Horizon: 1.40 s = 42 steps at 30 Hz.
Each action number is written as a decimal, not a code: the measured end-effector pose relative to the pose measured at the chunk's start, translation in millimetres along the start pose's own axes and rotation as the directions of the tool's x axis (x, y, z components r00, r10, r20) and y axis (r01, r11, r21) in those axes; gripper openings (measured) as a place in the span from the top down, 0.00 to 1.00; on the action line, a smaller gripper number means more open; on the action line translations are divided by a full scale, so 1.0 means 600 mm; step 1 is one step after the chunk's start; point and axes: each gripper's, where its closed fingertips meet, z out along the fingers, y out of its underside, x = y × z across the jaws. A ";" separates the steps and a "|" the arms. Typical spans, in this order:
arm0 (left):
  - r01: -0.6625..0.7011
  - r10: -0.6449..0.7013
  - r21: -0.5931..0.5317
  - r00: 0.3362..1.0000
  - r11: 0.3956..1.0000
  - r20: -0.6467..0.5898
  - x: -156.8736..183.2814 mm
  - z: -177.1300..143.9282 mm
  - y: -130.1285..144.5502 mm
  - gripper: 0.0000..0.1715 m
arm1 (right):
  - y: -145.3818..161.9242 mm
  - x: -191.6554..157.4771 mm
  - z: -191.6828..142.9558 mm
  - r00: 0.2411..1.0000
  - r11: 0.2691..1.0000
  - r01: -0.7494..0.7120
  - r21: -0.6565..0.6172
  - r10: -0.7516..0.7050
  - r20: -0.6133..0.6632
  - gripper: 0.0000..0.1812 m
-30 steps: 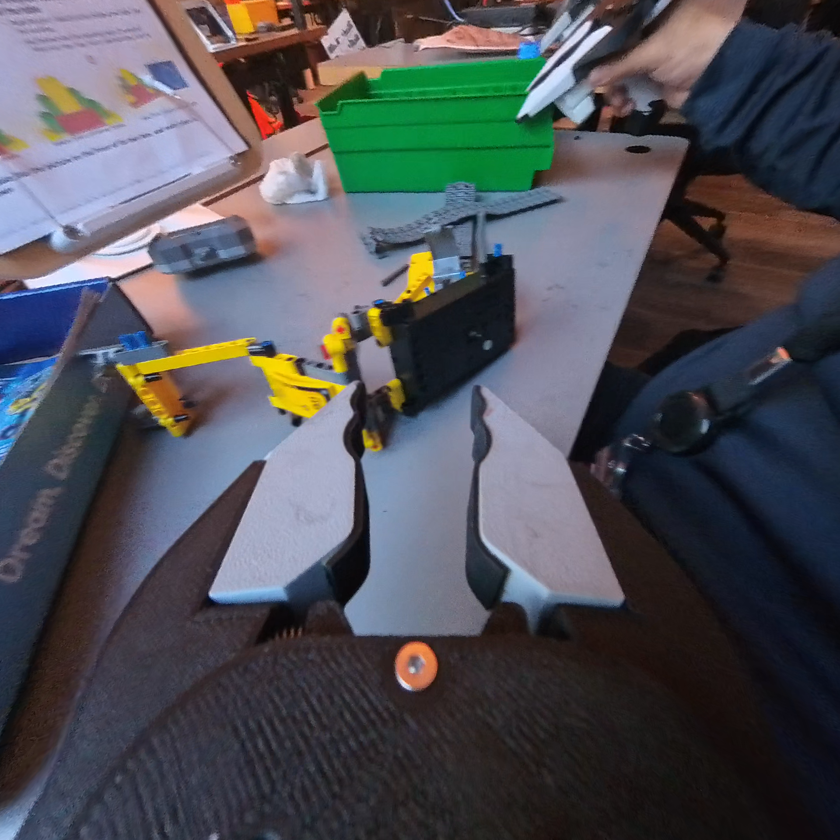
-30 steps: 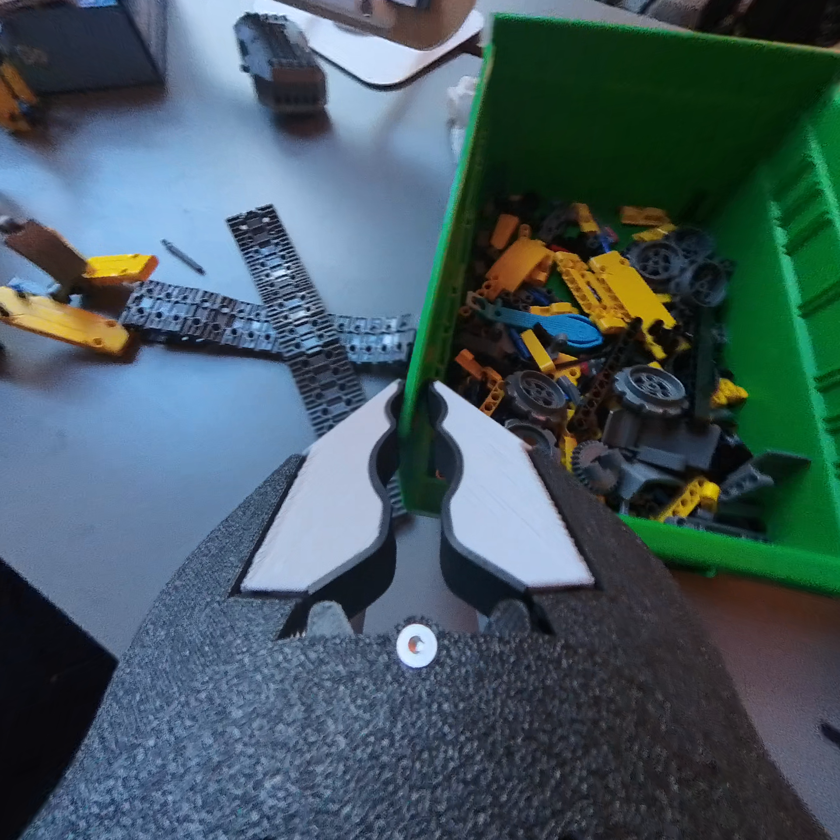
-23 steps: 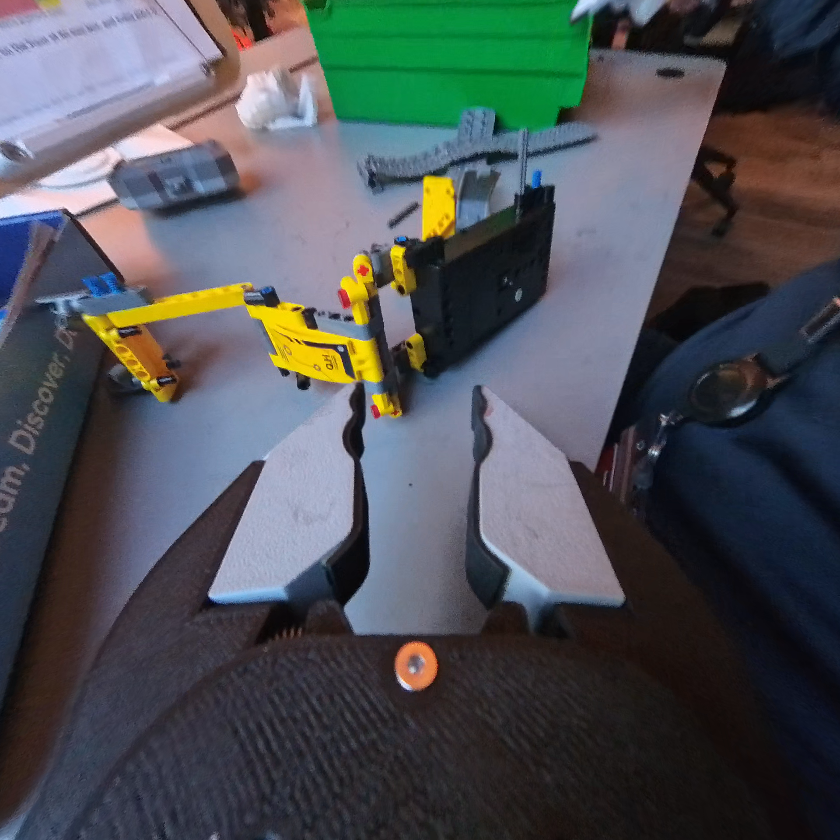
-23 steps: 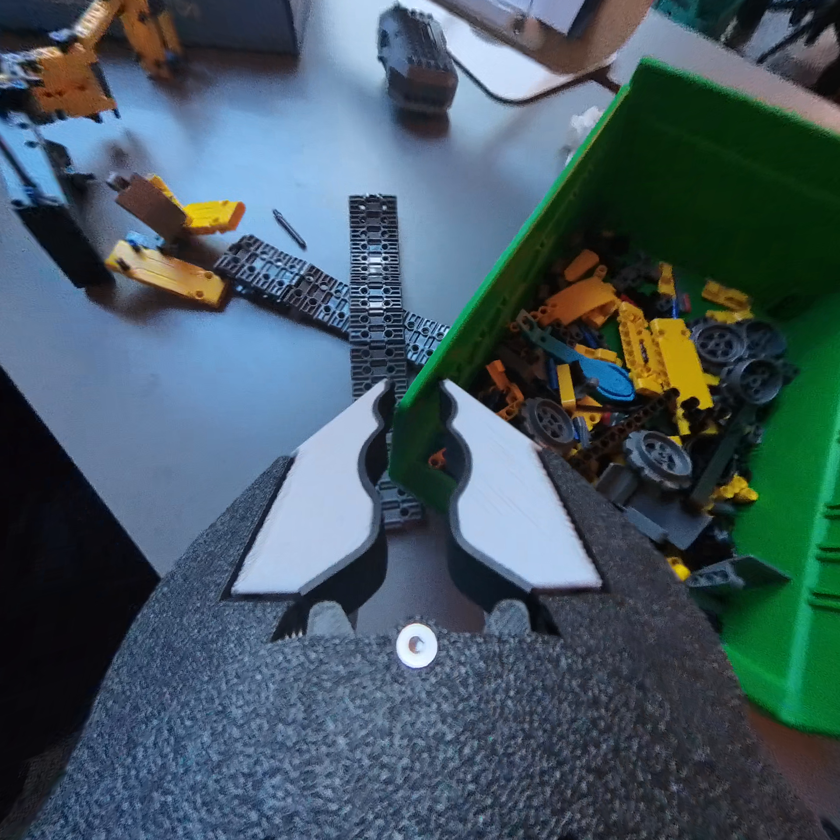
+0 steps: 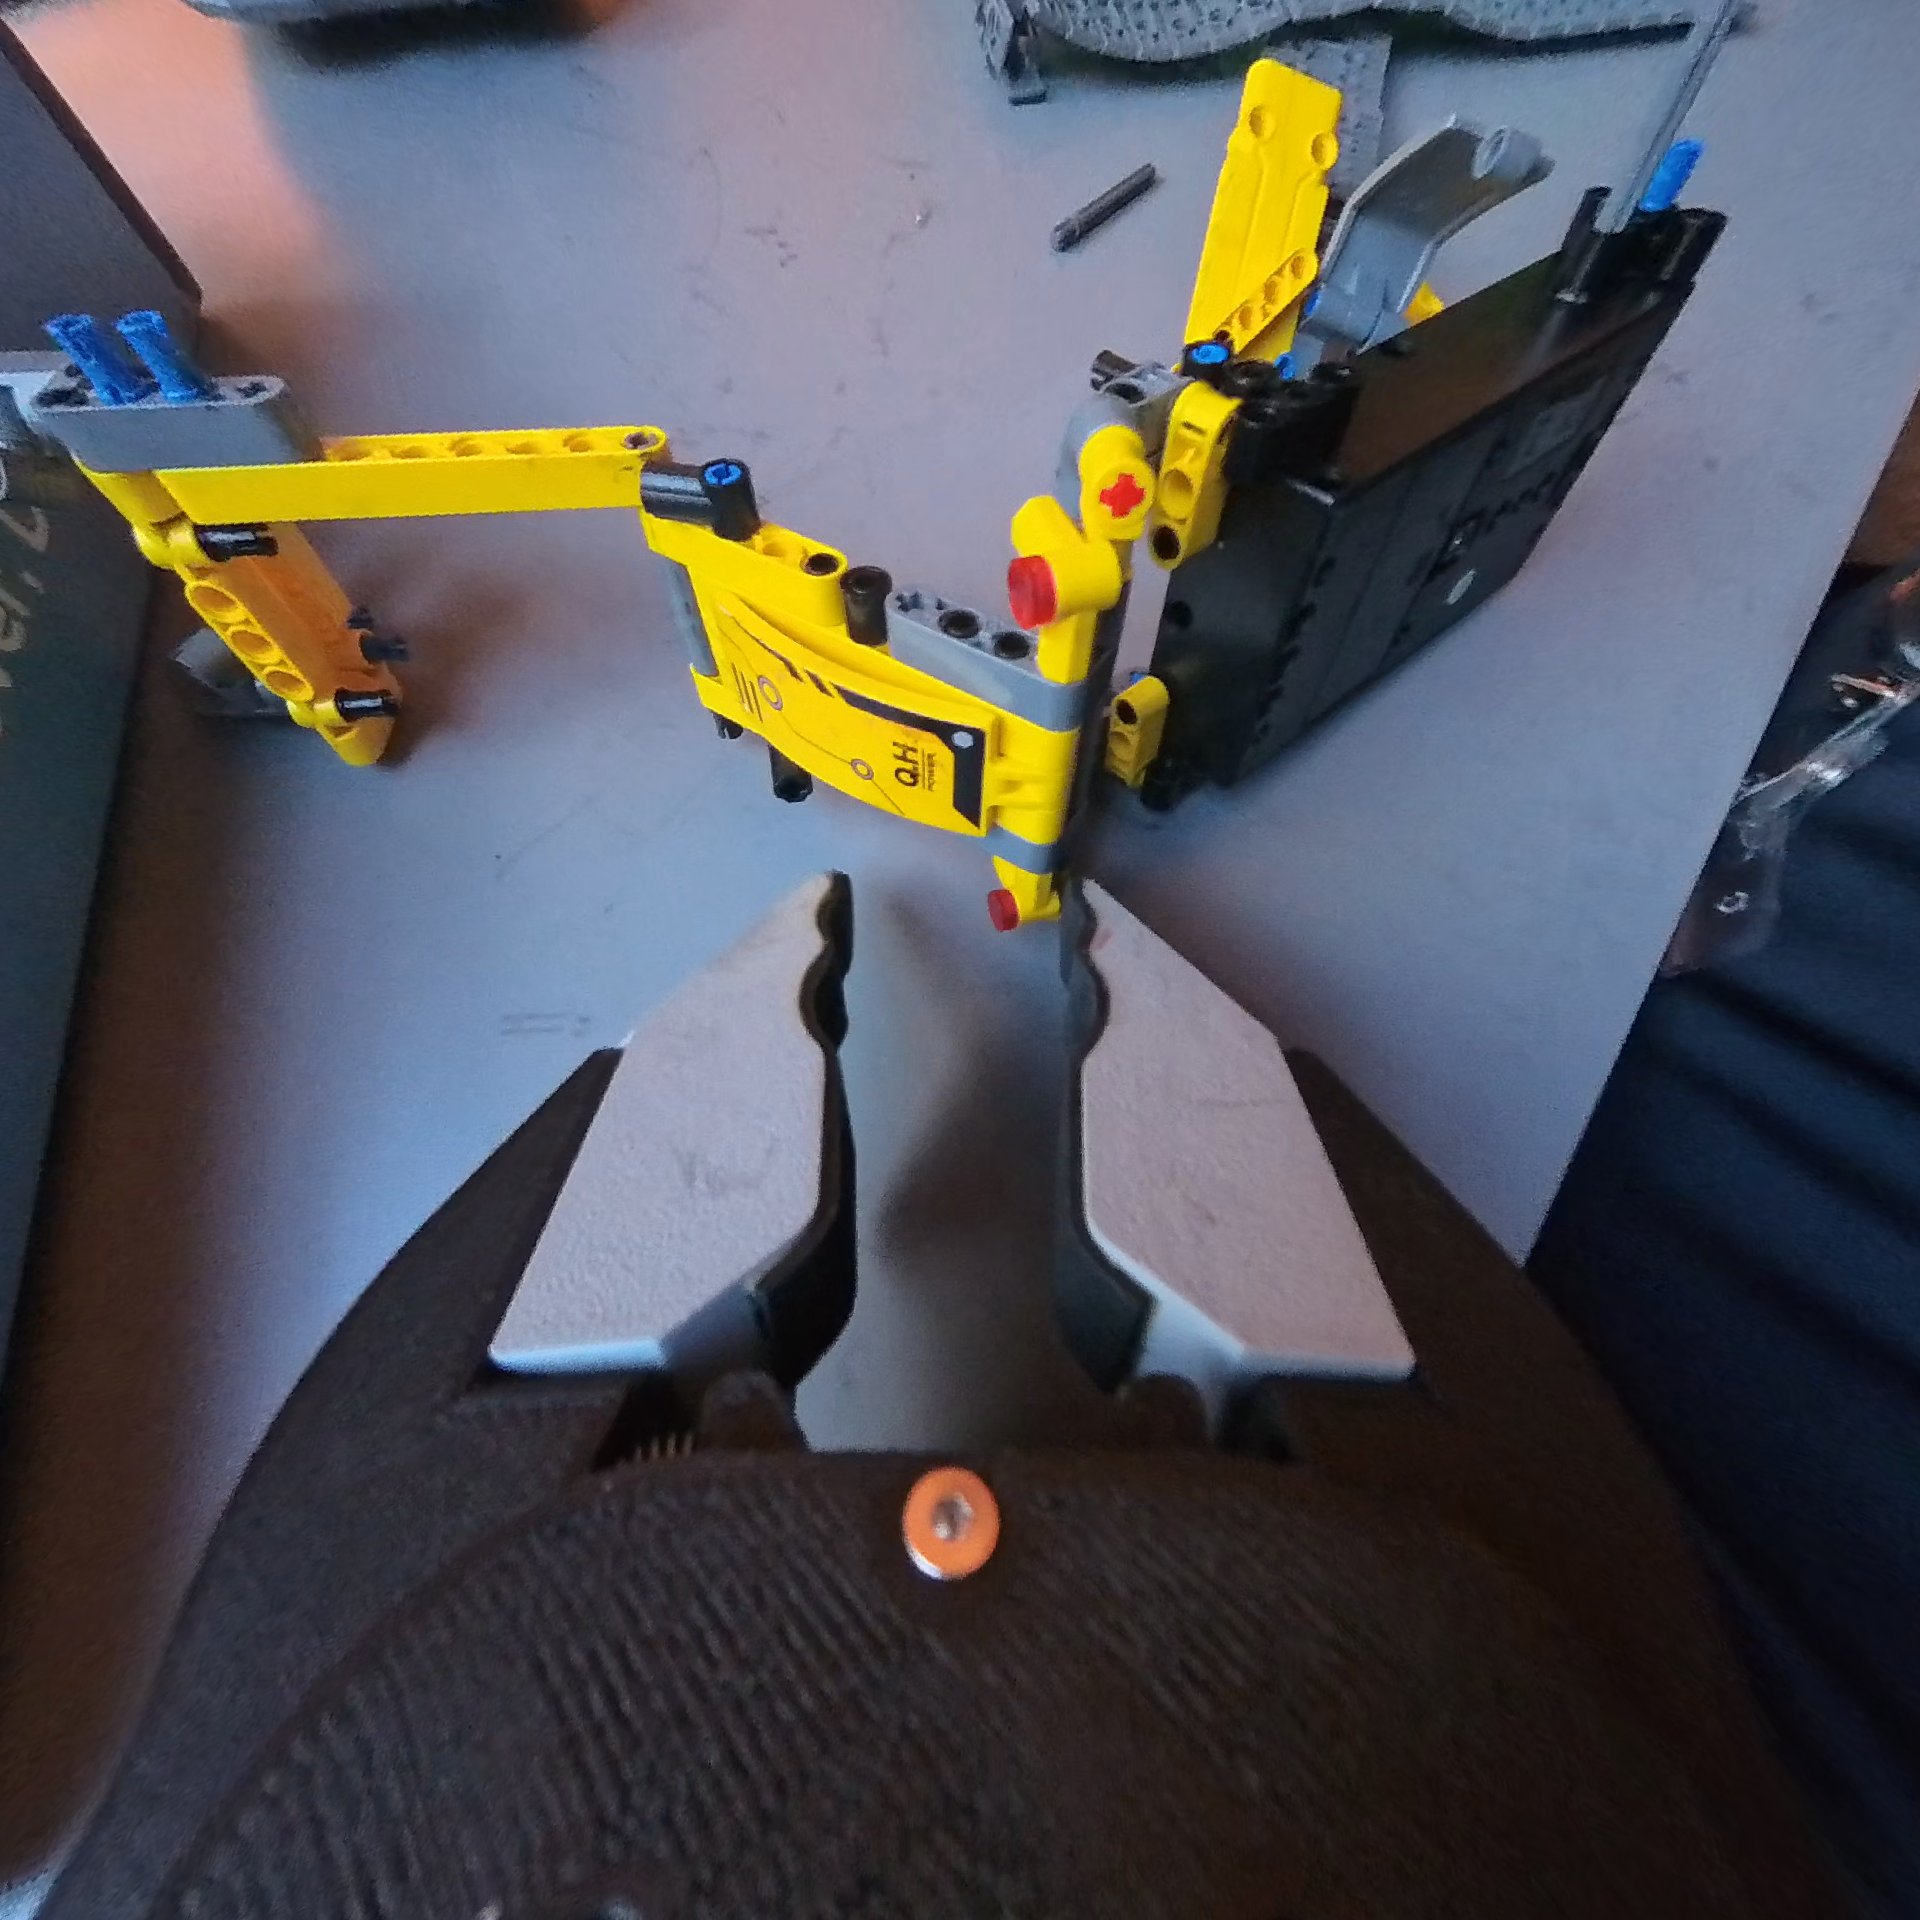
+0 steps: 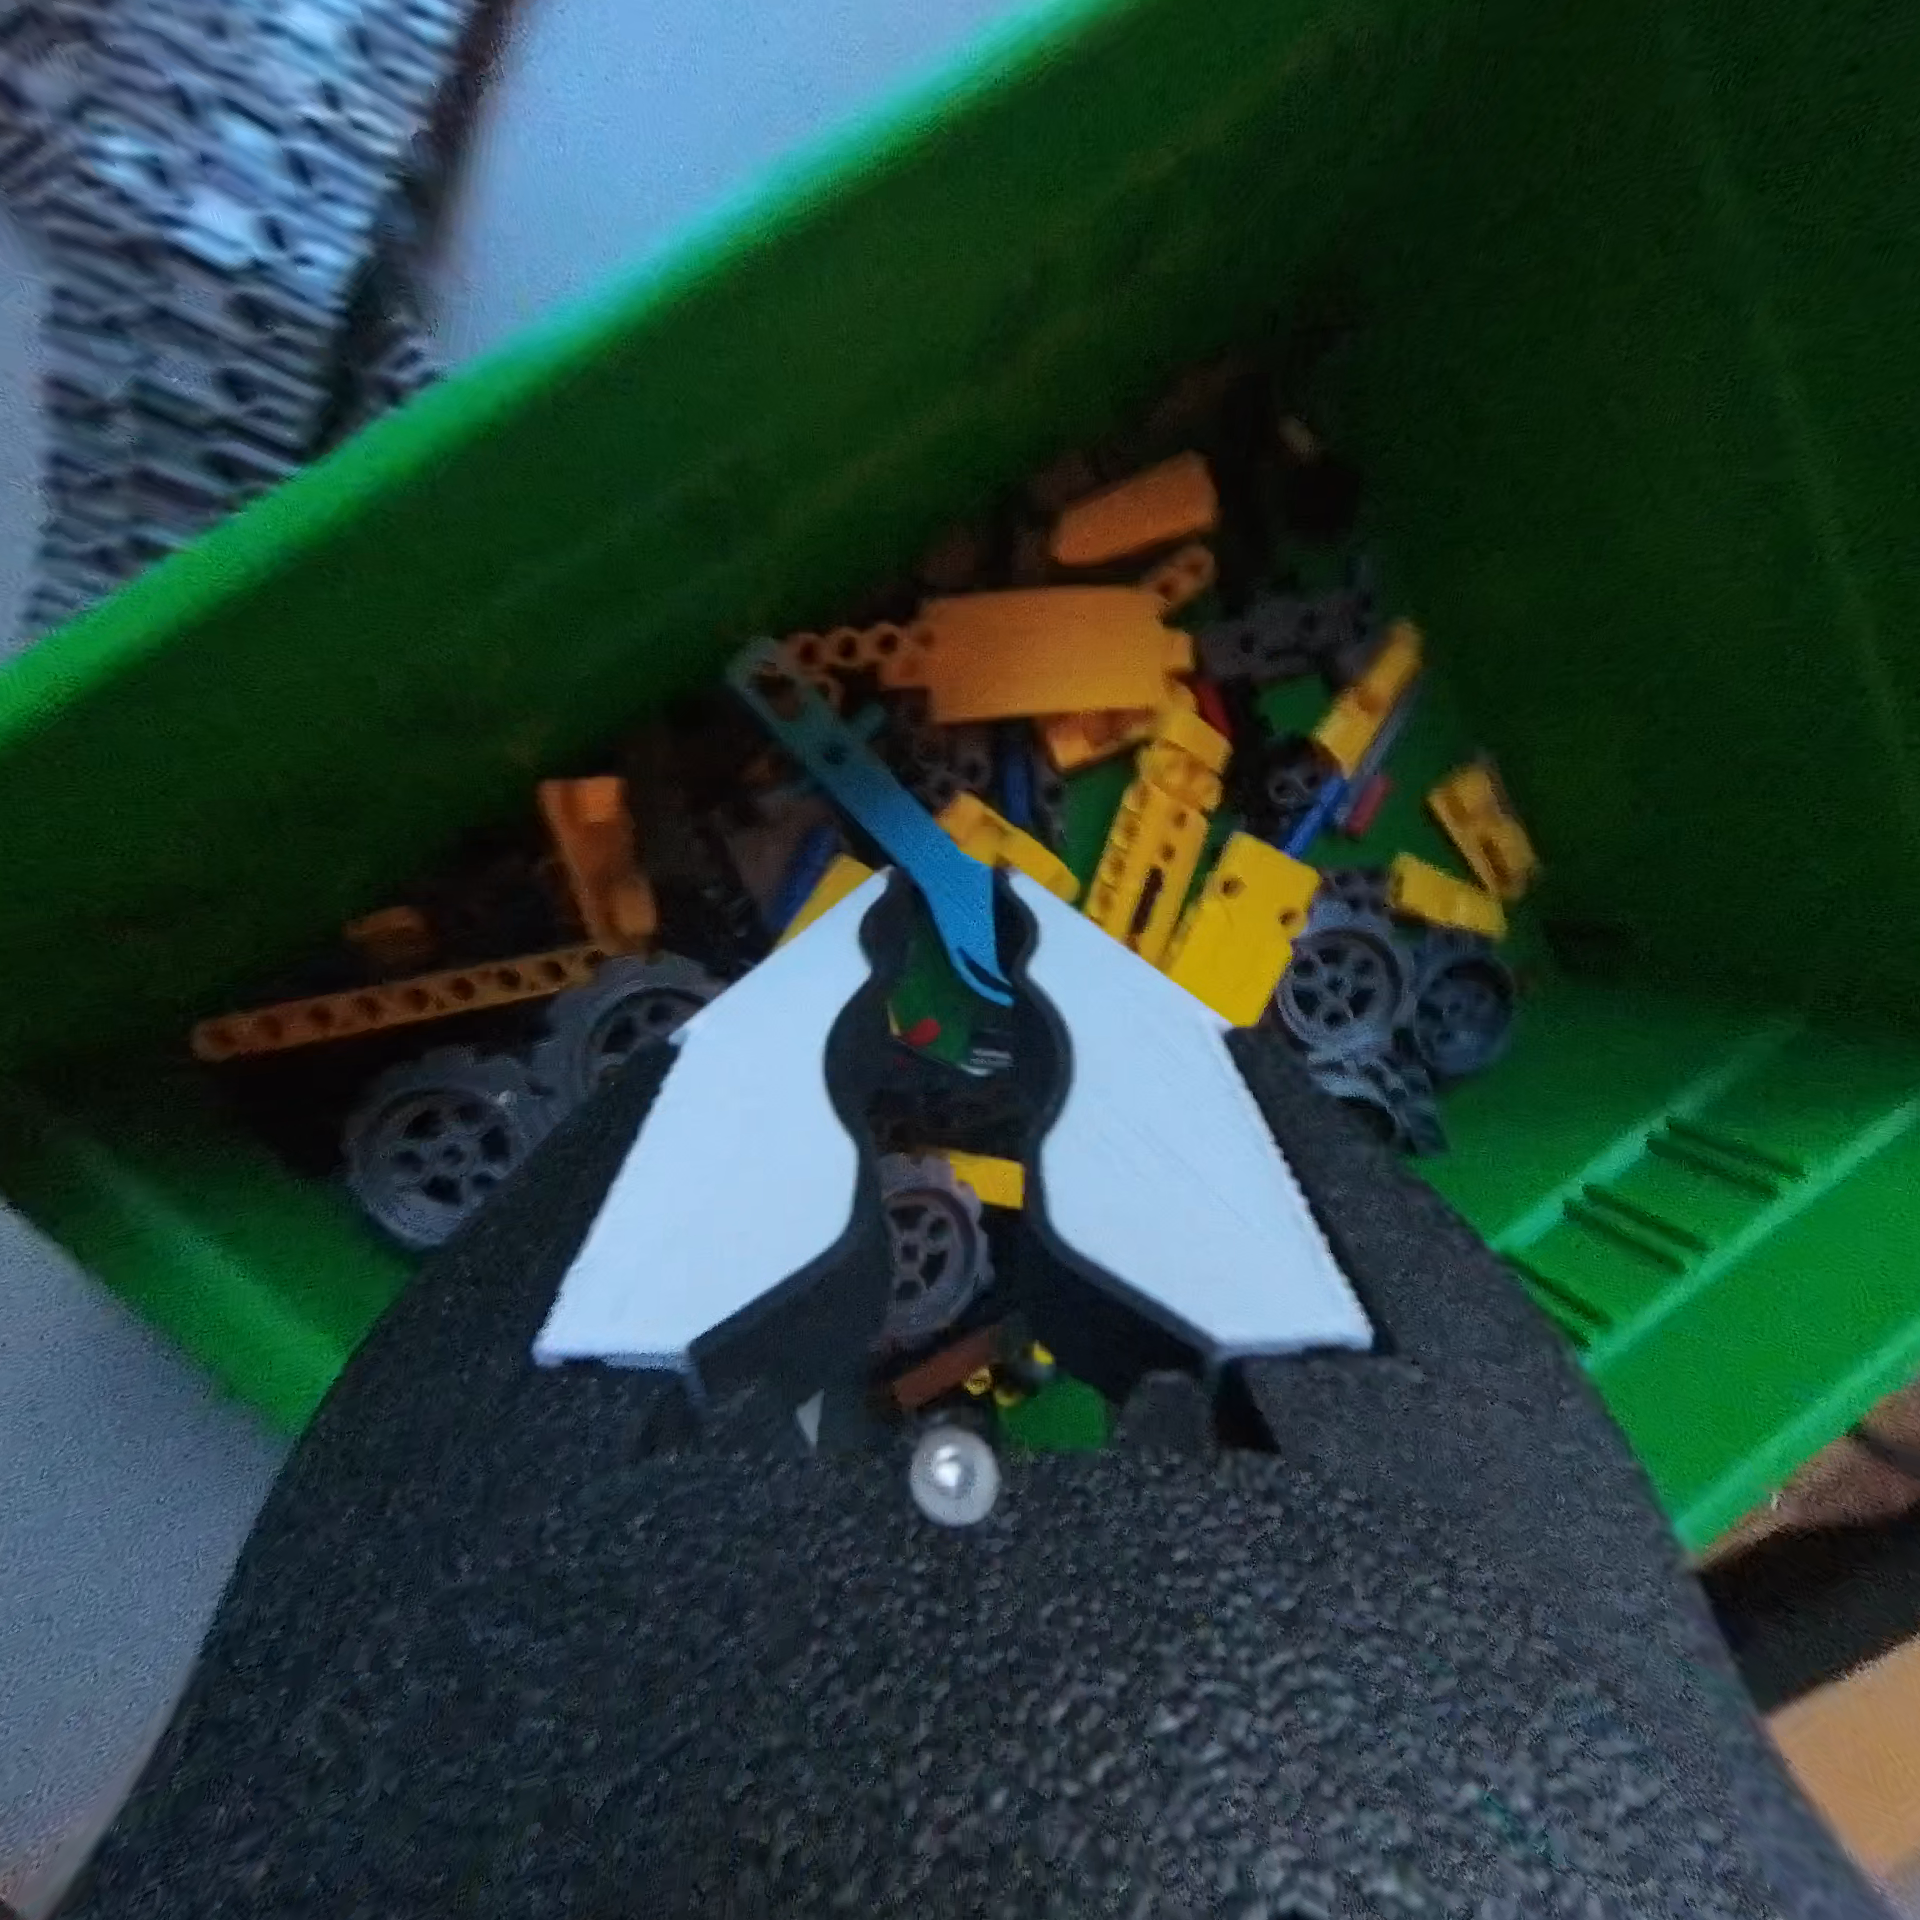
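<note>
Right wrist view blurs: right hand-held gripper [image 6: 940,899] straddles blue piece [image 6: 940,894], contact unclear; left hand-held gripper [image 5: 956,904] apart.

model: yellow/grey/black brick build [image 5: 914,665], upright on grey surface [image 5: 499,187], long yellow arm out to left
battery box: black [image 5: 1382,540], on edge, touching build's right side
pin: small dark axle [image 5: 1101,208], loose behind build
tracks: grey tread strips [image 5: 1299,21] at far edge; blurred beside bin [image 6: 208,239]
bin: green [image 6: 1610,364], holds yellow beams, grey wheels [image 6: 436,1153], blue lever piece [image 6: 914,842]
</note>
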 end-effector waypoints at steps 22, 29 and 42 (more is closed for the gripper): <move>-0.038 0.039 0.020 0.996 0.999 -0.075 0.024 -0.004 -0.004 0.80 | -0.019 0.051 -0.063 0.986 0.977 -0.126 0.170 0.143 -0.092 0.95; -0.060 0.072 0.129 0.993 0.990 -0.089 0.032 -0.024 -0.024 0.80 | -0.074 0.080 -0.120 0.832 0.734 -0.297 0.610 0.512 -0.212 0.95; -0.358 0.380 0.356 0.925 0.863 0.009 0.060 -0.094 -0.199 0.79 | -0.331 -0.144 -0.293 0.799 0.395 -0.594 0.701 0.188 0.572 0.95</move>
